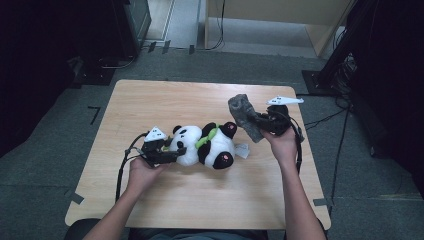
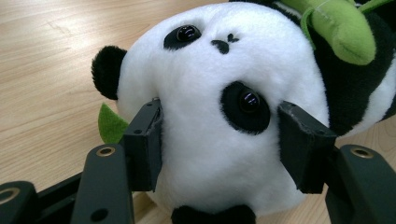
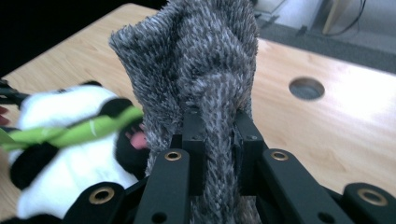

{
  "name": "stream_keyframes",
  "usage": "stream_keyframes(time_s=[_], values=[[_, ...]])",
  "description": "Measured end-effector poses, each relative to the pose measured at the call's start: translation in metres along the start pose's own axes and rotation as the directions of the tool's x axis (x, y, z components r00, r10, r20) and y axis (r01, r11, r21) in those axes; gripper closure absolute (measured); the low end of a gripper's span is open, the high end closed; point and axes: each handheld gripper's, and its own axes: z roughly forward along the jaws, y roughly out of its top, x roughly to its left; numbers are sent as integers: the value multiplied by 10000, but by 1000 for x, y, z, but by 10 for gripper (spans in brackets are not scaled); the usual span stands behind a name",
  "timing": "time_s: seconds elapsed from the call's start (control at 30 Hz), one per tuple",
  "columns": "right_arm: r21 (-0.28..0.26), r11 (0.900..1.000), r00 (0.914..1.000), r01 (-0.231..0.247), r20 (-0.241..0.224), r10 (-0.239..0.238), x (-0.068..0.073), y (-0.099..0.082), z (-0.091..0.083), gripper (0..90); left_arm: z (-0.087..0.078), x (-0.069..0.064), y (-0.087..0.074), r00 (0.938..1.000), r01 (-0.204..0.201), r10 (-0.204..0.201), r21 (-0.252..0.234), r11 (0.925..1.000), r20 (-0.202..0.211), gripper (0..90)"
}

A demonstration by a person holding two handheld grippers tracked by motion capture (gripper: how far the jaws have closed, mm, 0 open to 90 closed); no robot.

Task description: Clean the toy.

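Light wooden counter [image 1: 200,200] first: a black-and-white plush panda toy [image 1: 205,145] lies mid-counter, left tongs [image 2: 219,140] clamped on its white head. Right tongs [image 3: 219,149] pinch a fuzzy grey cloth [image 1: 245,117], held up over the far right. I'd keep the panda pinned and the cloth bunched while wiping. The right gripper view shows a round hole [image 3: 306,88] in the counter.

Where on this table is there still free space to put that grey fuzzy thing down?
The table is bare along its far edge, beyond the panda, and along the near edge between the person's forearms. The far left corner is free too. The middle is crowded: the left gripper clamps the panda's head, and the right gripper holds the grey cloth beside its feet.
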Motion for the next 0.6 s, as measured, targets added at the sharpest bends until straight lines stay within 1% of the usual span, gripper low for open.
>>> stream_keyframes(time_s=[0.07, 0.2, 0.3, 0.37, 0.4, 0.47, 0.5, 0.53, 0.57, 0.6], values=[[-43, 9999, 9999, 134, -89, -134, 6, 4, 2, 797, 0, -1, 0, 10000, -7, 7, -7, 10000, -39, 388], [59, 9984, 9977, 562, -380, -559, 23, 10, 13, 797, 0, -2, -1, 9999, -29, 28, -13, 10000, -111, 387], [327, 9957, 9946, 869, -593, -848, 37, 10, 26, 793, 0, -3, -1, 9999, -27, 27, -13, 10000, -145, 387], [604, 9931, 9921, 1009, -816, -958, 43, 7, 35, 792, 0, -3, -1, 9999, 5, -5, -24, 10000, -140, 387], [774, 9916, 9915, 1038, -866, -971, 44, 5, 40, 791, 0, -3, -1, 9999, 21, -21, -28, 10000, -133, 387], [857, 9905, 9911, 1075, -879, -1000, 45, -1, 46, 791, 0, -2, -1, 9999, 85, -86, -72, 9999, -125, 387], [822, 9908, 9915, 1079, -824, -1011, 44, -3, 48, 790, 1, -2, -1, 9999, 103, -104, -94, 9999, -138, 387], [678, 9914, 9913, 1123, -769, -1070, 42, -7, 48, 790, 1, -2, -1, 9998, 109, -111, -102, 9999, -143, 387], [645, 9919, 9917, 1092, -748, -1043, 41, -8, 48, 790, 1, -2, -1, 9998, 139, -141, -96, 9999, -142, 388], [630, 9935, 9931, 949, -752, -901, 37, -10, 47, 790, 1, -2, 0, 9998, 120, -121, -76, 9999, -139, 388]])
